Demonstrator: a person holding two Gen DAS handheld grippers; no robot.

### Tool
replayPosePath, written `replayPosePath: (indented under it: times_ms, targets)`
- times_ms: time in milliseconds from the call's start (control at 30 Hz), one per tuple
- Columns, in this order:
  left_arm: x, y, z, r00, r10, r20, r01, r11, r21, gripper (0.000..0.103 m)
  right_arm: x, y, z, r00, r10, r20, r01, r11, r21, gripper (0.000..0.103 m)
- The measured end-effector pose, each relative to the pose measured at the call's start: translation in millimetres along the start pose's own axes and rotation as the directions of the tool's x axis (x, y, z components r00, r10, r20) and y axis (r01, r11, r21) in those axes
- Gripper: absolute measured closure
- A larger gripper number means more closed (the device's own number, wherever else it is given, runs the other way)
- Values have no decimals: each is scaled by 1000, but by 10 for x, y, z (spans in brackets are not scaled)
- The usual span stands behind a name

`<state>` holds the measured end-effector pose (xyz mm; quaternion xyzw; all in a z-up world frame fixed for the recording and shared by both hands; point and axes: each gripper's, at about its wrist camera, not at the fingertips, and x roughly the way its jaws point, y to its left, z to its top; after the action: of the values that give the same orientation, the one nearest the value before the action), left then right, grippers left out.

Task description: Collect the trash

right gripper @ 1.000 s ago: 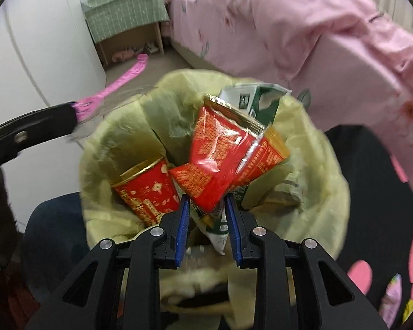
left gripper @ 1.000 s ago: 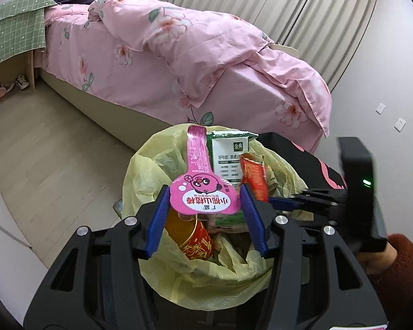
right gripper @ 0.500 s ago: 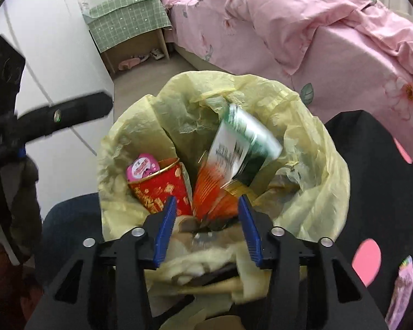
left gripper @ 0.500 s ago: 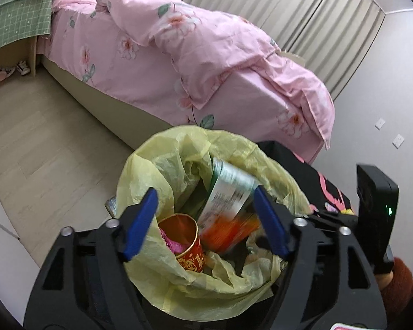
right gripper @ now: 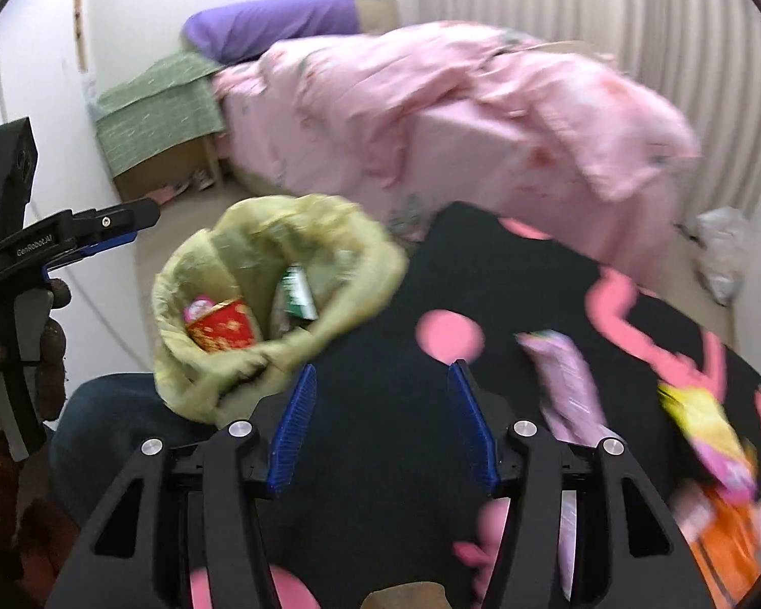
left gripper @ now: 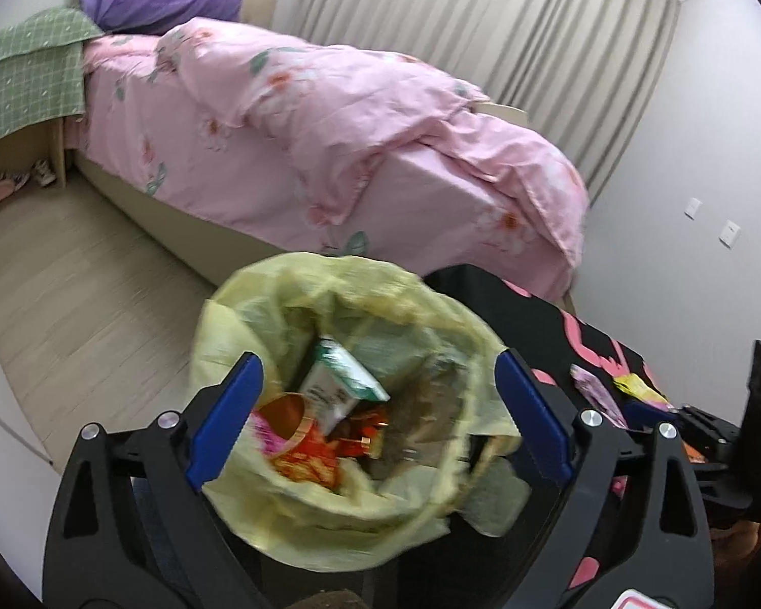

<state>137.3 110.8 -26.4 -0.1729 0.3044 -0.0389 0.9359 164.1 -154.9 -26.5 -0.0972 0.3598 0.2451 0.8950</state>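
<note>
Now that both grippers have let go, the latest trash sits inside the yellow bin bag (left gripper: 330, 482): green carton (left gripper: 337, 388), red cup (right gripper: 223, 327), red snack wrapper (left gripper: 309, 462) and a pink lid (right gripper: 199, 307) tucked by the cup. Left gripper (left gripper: 375, 421) hovers over the bag mouth, jaws opening, nearly at full spread, nothing between the pads but the view down into the bag. Right gripper (right gripper: 380, 429) has jaws wide apart and empty, aimed at the black cloth with pink shapes (right gripper: 507, 274), not at the bag.

Compared with a second ago: the left was pinching the pink lid and the right was clamped on the red wrapper, both above the bag; half a second ago the carton and wrapper were mid-fall. Both drops now look done. The right has swung away to the side, so the bag lies to its left. The left has backed off a little.

More trash waits on the black cloth: a purple wrapper (right gripper: 563, 375) just right of the right gripper's fingers, a yellow-and-pink packet (right gripper: 705, 431) beyond it, something orange (right gripper: 730, 548) near the frame edge, blurred. Likely next pick is the purple wrapper. White crumpled thing (right gripper: 723, 248) on the floor by the bed (left gripper: 330, 116), unclear what.
</note>
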Motion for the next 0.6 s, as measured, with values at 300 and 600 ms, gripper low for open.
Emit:
replayPosePath:
  times_ms: [300,600]
  targets:
    - [177,-932,-324,987,-104,-123,123,979,161,15,-806,-792,-690,987,-148,68,131,970,206,46]
    - [428,-1649,-621,915,-295,-276,346,924,161,9,-1295,-1294,-1277,959,-276,56,243,912,331,45]
